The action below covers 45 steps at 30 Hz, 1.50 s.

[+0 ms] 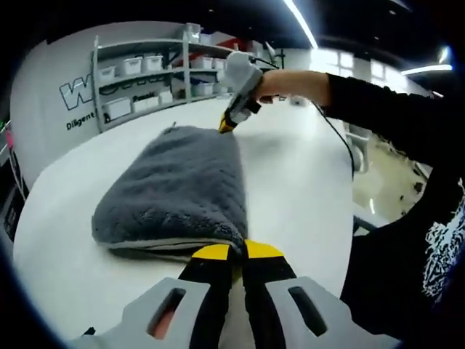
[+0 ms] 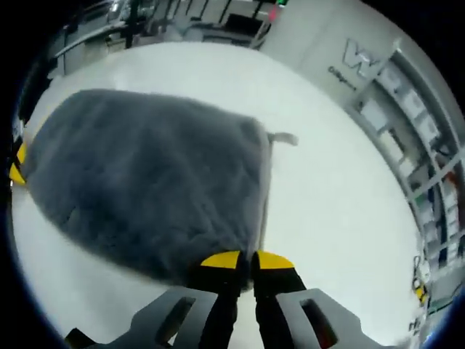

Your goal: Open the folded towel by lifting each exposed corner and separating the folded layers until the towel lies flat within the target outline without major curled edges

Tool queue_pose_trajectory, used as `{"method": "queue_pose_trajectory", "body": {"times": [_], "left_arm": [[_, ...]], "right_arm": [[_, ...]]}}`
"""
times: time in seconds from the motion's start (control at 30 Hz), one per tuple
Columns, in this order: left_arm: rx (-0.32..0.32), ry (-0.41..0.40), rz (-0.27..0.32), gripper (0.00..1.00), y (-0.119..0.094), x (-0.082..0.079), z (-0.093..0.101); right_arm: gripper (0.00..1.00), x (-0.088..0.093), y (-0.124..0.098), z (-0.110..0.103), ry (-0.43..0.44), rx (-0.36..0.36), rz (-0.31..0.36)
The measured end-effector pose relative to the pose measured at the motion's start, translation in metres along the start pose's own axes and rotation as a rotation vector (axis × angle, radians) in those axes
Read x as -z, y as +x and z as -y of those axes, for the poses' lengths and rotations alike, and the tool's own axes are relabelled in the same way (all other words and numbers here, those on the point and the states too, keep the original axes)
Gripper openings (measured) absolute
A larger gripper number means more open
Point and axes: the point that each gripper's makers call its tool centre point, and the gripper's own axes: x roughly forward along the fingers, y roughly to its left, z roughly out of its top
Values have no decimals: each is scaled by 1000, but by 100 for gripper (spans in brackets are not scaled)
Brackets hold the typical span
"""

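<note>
Towel (image 1: 178, 190) corners pinched by both grippers.

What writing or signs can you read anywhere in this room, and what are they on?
"W": a big outlined letter on the white wall behind the shelving unit; the rest of the word is hidden.
"Diligent": small dark text under it on the same wall, cut off by the shelves.
White print on the person's black sleeve: a pattern, not readable.
Labels on the shelf bins: too small to read.

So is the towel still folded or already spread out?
Folded. The grey towel lies doubled on the white table, stacked layers showing along its near edge, with both grippers closed at its corners.
</note>
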Motion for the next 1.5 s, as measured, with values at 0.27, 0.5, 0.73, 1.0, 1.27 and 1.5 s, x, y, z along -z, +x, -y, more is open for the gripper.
{"method": "queue_pose_trajectory", "body": {"times": [0.27,0.5,0.73,1.0,1.27,1.5], "left_arm": [[12,7,30,3,11,-6,14],[28,45,36,2,22,-12,28],[28,102,39,2,35,-22,42],[25,162,49,2,52,-32,54],[16,244,50,2,70,-43,62],[9,307,42,2,86,-53,67]], "right_arm": [[0,-26,20,4,-132,28,-11],[0,-42,30,7,-163,-7,5],[0,-62,43,6,-240,-12,-9],[0,-87,57,3,-315,-2,8],[0,-113,71,0,-404,-25,54],[0,-129,77,-10,-463,-50,86]]}}
